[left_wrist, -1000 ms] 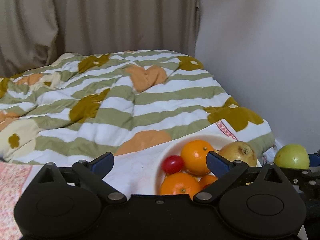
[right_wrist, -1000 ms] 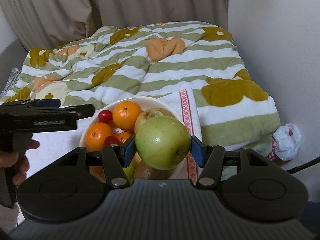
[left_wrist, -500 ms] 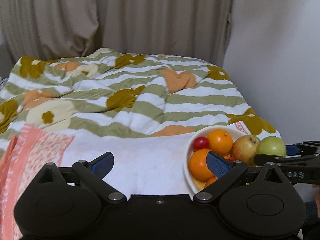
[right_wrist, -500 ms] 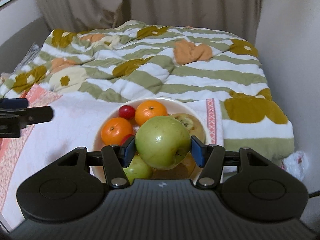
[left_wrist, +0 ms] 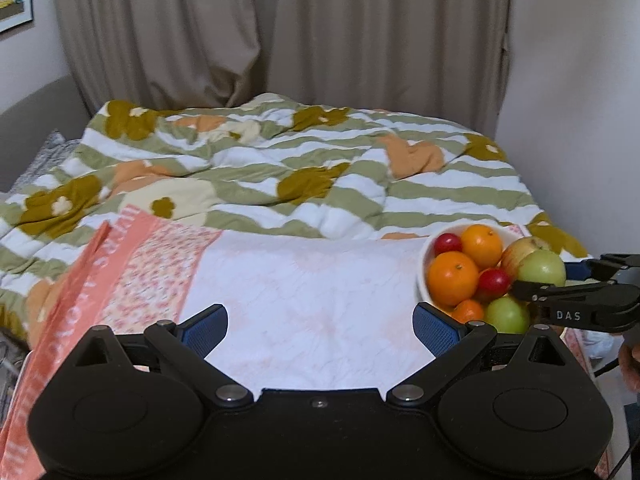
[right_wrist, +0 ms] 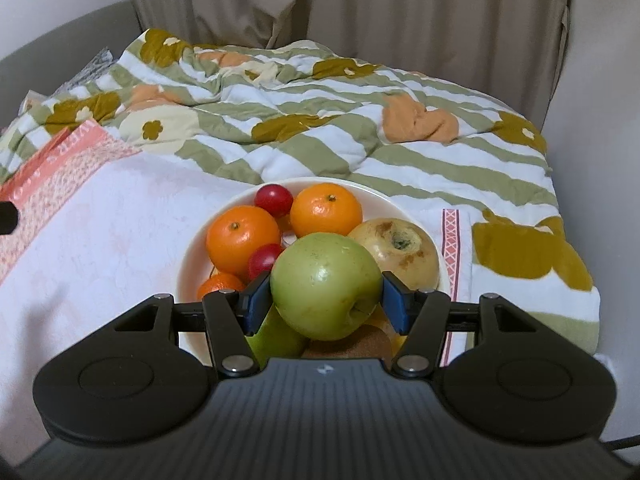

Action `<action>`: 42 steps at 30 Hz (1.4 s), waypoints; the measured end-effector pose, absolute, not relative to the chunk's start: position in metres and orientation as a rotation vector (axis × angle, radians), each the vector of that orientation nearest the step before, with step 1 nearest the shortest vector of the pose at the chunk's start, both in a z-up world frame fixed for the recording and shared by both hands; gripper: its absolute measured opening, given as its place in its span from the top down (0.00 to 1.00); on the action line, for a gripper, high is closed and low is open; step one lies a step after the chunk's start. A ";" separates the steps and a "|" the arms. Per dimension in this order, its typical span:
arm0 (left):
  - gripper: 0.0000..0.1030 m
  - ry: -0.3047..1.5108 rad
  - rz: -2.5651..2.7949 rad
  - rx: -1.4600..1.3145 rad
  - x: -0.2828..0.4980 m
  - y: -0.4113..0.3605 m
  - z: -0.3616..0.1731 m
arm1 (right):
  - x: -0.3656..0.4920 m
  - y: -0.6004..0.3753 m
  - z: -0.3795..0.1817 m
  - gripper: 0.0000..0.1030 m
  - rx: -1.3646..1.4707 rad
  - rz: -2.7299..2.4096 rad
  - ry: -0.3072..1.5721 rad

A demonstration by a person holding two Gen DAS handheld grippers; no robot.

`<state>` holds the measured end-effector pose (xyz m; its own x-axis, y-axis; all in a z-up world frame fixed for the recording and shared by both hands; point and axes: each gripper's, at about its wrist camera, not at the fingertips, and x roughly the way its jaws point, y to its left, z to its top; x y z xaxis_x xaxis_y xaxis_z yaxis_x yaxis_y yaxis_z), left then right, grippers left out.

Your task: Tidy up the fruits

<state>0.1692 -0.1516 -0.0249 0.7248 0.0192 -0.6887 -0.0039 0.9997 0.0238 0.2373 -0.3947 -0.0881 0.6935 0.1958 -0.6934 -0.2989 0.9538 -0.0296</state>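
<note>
The right gripper (right_wrist: 325, 300) has a green apple (right_wrist: 326, 285) between its blue pads, its jaws having just been opening, low over the white bowl (right_wrist: 188, 276). Beneath lie another green apple (right_wrist: 272, 338), oranges (right_wrist: 242, 238), small red fruits (right_wrist: 274, 199) and a brownish pear (right_wrist: 400, 254). The left gripper (left_wrist: 320, 322) gapes wide, empty, over the white cloth (left_wrist: 304, 300).

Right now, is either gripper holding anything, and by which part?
Right gripper: round green apple between its pads, touched at opposite sides; jaws have just been opening. Left gripper: nothing.
</note>
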 end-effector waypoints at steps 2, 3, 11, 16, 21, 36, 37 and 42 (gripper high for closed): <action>0.02 0.758 0.024 0.012 0.162 -0.149 -0.024 | 0.230 -0.394 -0.085 0.06 -0.181 0.263 0.710; 0.02 0.756 0.027 0.008 0.159 -0.149 -0.023 | 0.227 -0.392 -0.084 0.00 -0.199 0.251 0.695; 0.02 0.704 0.025 -0.018 0.132 -0.138 -0.002 | 0.197 -0.390 -0.063 0.00 -0.176 0.217 0.677; 0.02 0.650 0.002 -0.019 0.110 -0.124 0.018 | 0.165 -0.377 -0.027 0.00 -0.176 0.171 0.651; 0.01 0.587 -0.020 0.000 0.084 -0.104 0.039 | 0.131 -0.353 0.008 0.00 -0.132 0.135 0.640; 0.00 0.528 -0.050 0.094 0.026 -0.054 0.049 | 0.031 -0.293 0.044 0.00 0.018 0.056 0.668; 0.00 0.530 -0.053 0.102 0.024 -0.053 0.047 | 0.026 -0.292 0.043 0.00 0.017 0.047 0.669; 0.00 0.541 -0.066 0.121 0.012 -0.052 0.041 | 0.009 -0.286 0.038 0.00 0.024 0.026 0.675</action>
<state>0.0120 -0.0518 0.0412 0.8555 -0.0306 -0.5169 0.0943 0.9908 0.0975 0.0087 -0.2863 0.0376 0.7805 0.0319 -0.6244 -0.0163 0.9994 0.0307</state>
